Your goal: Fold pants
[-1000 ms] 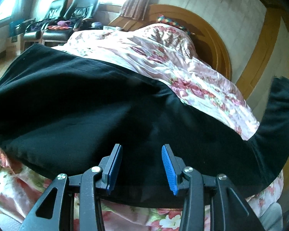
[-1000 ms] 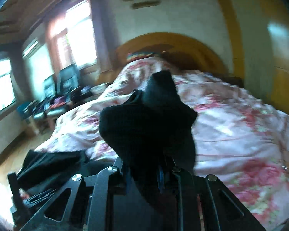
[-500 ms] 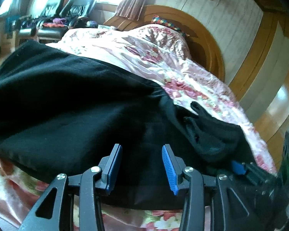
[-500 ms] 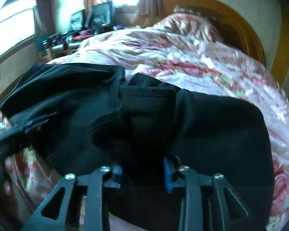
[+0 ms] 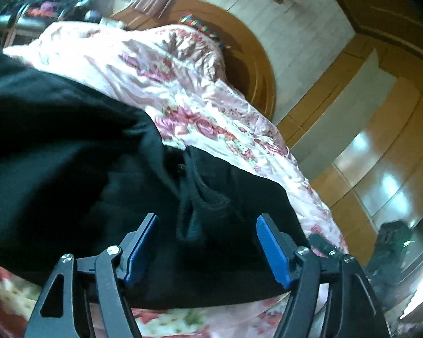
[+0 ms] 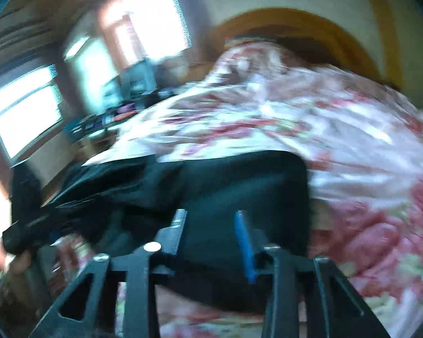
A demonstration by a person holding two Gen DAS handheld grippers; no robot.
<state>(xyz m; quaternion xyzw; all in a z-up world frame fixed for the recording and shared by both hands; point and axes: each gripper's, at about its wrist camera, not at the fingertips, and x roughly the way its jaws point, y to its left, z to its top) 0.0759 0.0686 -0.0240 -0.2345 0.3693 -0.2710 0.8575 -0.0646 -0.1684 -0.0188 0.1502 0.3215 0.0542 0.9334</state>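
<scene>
Pink floral bedding (image 5: 200, 107) covers a bed with a rounded wooden headboard (image 5: 251, 64), and windows (image 6: 28, 112) glow far beyond the fingers in the right wrist view. Black pants (image 5: 79, 169) lie spread over the quilt just ahead of both tools, with a folded layer and its seam bunched directly in front of the left gripper (image 5: 206, 250). That gripper's jaws stand wide and are opening; its blue pads (image 5: 272, 250) hover over the dark cloth without pinching it, the fabric passing beneath and between them. In the blurred right wrist view, the right gripper (image 6: 211, 236) has its jaws at a moderate gap and closing; the pants (image 6: 239, 186) lie flat beyond and under the fingers, and no cloth is visibly pressed between them. Off to the left of the right fingers, the person's other hand (image 6: 17, 262) grips the handle of the left tool.
</scene>
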